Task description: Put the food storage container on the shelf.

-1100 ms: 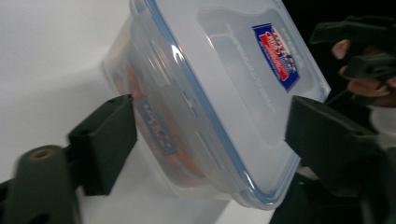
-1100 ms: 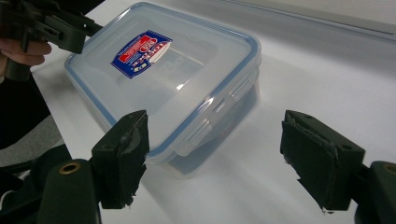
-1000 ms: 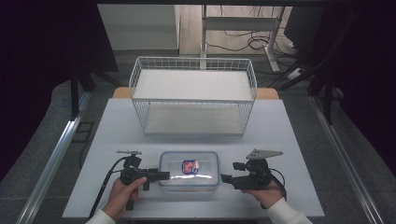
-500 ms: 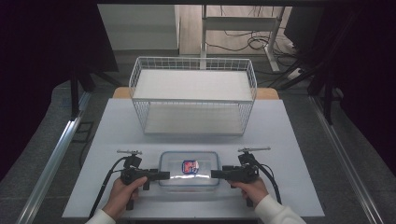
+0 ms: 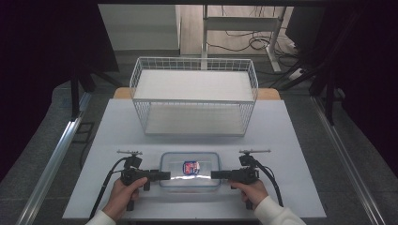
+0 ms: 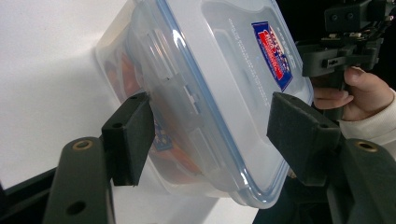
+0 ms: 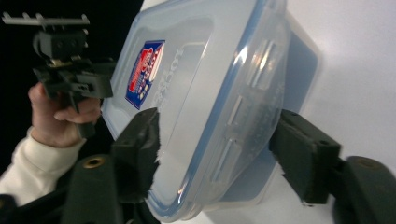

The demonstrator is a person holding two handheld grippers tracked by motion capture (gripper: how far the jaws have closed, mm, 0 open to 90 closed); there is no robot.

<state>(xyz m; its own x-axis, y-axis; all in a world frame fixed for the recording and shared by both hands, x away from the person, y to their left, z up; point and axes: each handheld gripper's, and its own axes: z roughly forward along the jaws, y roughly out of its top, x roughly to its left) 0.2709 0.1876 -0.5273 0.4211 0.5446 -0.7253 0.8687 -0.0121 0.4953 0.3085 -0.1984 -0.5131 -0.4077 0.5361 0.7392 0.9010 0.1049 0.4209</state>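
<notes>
Dim and dark all round, with a white table (image 5: 291, 140) lit in the middle. Starting at the left gripper (image 5: 165, 176): held level in the left hand (image 5: 123, 194) near the table's front edge, pointing inward, about half open and just been closing, straddling the left end of a clear lidded container (image 5: 190, 169). Seen in the left gripper view with one pad (image 6: 130, 135) right against the container's side wall by a latch and the other over the blue-rimmed lid; cannot tell whether pressing yet. Mirrored by the right gripper (image 5: 215, 175), held by the right hand (image 5: 251, 191), pointing inward at the container's right end, wider than its partner though likewise just been closing, with that end between the jaws. Shown in the right gripper view with one pad over the lid's edge and the other standing off from the wall, a strip of shadow between, so not clamped. Lying flat on the table close to the front edge, about midway between left and right edges, that container, with a red-and-blue label (image 5: 191, 166) on the lid and something orange dimly visible through the wall. Farther back, near the table's far edge and well apart from the container, a white wire basket (image 5: 195, 100), long side facing the front. Beyond the far edge, grey floor with cables.
</notes>
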